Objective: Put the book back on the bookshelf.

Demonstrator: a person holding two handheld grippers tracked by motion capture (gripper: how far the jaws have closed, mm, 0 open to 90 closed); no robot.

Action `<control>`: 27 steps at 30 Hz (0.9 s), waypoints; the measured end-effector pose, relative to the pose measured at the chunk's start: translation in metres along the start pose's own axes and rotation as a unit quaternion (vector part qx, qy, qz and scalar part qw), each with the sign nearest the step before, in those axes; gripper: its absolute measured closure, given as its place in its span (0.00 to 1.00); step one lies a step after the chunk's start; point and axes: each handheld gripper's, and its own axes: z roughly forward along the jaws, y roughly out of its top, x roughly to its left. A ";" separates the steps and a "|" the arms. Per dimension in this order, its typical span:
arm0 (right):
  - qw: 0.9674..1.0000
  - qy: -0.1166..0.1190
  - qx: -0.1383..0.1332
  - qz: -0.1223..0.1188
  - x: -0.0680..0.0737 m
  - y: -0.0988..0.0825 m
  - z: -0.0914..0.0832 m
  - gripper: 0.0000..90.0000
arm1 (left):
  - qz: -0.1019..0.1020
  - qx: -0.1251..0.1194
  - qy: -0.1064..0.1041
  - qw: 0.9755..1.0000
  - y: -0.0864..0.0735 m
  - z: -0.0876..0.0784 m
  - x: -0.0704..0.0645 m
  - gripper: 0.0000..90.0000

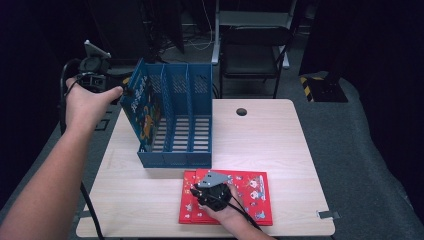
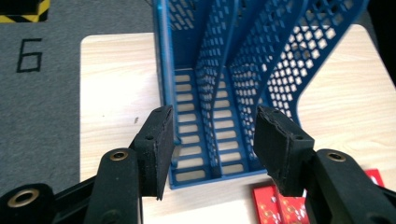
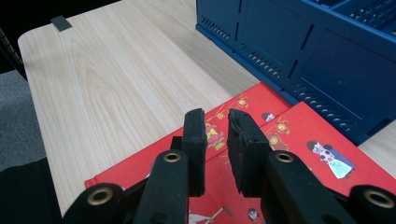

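**Red books waiting below the blue file rack**

Two red picture books (image 1: 227,197) lie flat and overlapping at the lower centre of the high view, touching the front of the blue file rack (image 1: 175,120). They look thin, stiff-covered and light, but glossy, so likely slippery. Lying flat on the bench (image 1: 280,145), they offer little to pinch, so I judge an exposed edge or corner the best hold, perhaps slid over the bench rim first.

The right claw (image 3: 216,119) hovers just over the books with a narrow gap between its jaws and nothing gripped. The left claw (image 2: 212,135), at the upper left of the high view, stands released and empty, aimed at the rack.

Count: two red books, one rack with three slots, and one blue book (image 1: 142,107) standing in the leftmost slot.
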 end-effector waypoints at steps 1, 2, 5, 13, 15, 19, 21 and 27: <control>1.000 -0.001 0.001 -0.002 0.000 0.000 0.000 0.85 | -0.001 -0.003 -0.002 1.000 -0.001 0.000 -0.002 0.53; 1.000 -0.001 0.002 -0.005 -0.001 0.000 -0.001 0.85 | 0.002 -0.002 -0.003 1.000 -0.002 -0.001 -0.004 0.53; 1.000 -0.001 0.000 0.002 -0.002 -0.001 -0.003 0.84 | 0.010 -0.003 -0.014 1.000 -0.006 -0.001 -0.010 0.53; 1.000 -0.003 -0.005 0.005 -0.007 -0.003 -0.009 0.83 | 0.043 0.005 -0.046 0.998 -0.022 0.003 -0.027 0.54; 1.000 -0.005 -0.007 0.012 -0.007 -0.003 -0.011 0.82 | 0.045 0.002 -0.053 0.998 -0.026 0.002 -0.029 0.54; 1.000 -0.006 -0.007 0.010 -0.008 -0.006 -0.015 0.80 | 0.059 0.003 -0.063 0.996 -0.037 0.004 -0.035 0.54; 1.000 -0.008 -0.006 0.010 -0.010 -0.008 -0.018 0.80 | 0.064 0.006 -0.072 0.995 -0.044 0.006 -0.038 0.54; 1.000 -0.012 -0.005 0.023 -0.016 -0.014 -0.026 0.79 | 0.093 0.017 -0.091 0.991 -0.064 0.016 -0.049 0.54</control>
